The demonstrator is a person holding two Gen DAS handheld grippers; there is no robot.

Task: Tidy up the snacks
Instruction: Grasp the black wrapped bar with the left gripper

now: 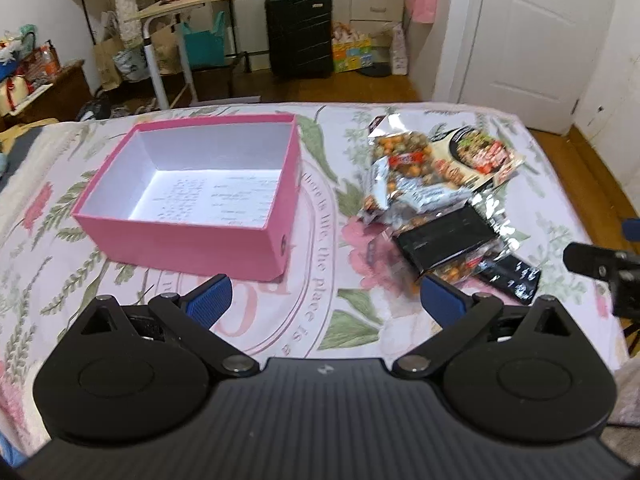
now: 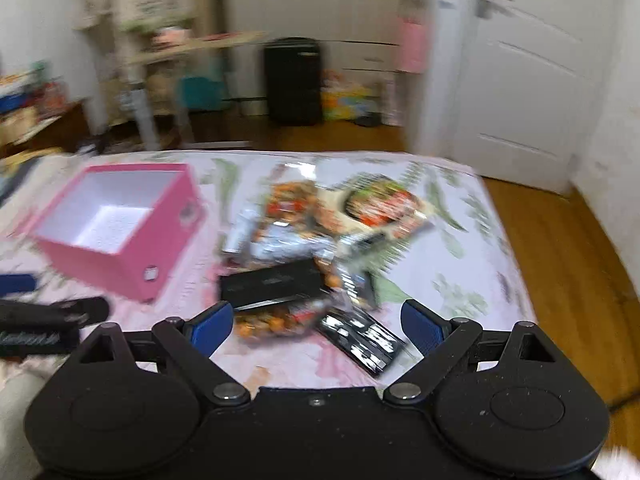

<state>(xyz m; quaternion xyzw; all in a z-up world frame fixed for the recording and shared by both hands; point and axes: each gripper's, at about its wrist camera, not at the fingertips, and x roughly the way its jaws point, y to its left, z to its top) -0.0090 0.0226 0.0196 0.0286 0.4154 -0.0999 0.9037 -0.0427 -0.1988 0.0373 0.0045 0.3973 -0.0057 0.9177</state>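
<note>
Both tools are hovering over the bed (image 1: 48, 184), and nothing is being carried: the left hand-held gripper (image 1: 325, 292) is standing wide open with its blue ribbed pads spread apart, and the right hand-held gripper (image 2: 317, 320) is likewise spread wide with nothing between its pads.

The snacks are lying in a loose heap toward the bed's right side, near its far edge, well apart from neither tool. The pink box (image 1: 192, 192) is sitting to the left of the heap, open-topped and with nothing inside it, its white lining showing printed text on the floor.

The step in hand looks like a first pick from the pile. The right tool is facing it most directly, with the black flat packet (image 2: 272, 282) and the dark foil packet (image 2: 360, 340) nearest its pads. A good approach would be taking the topmost or outermost item first, closing on a flat edge or a crimped seal rather than on the puffy middle, so the others are not being dragged along.

The clear bag of orange and green coated nuts (image 1: 404, 152) is looking crinkly and slippery, with silvery foil ends; the printed pouch (image 1: 480, 156) is flat and glossy. The box is rigid card with straight walls. The right view is blurring, so finer details there are unclear.
</note>
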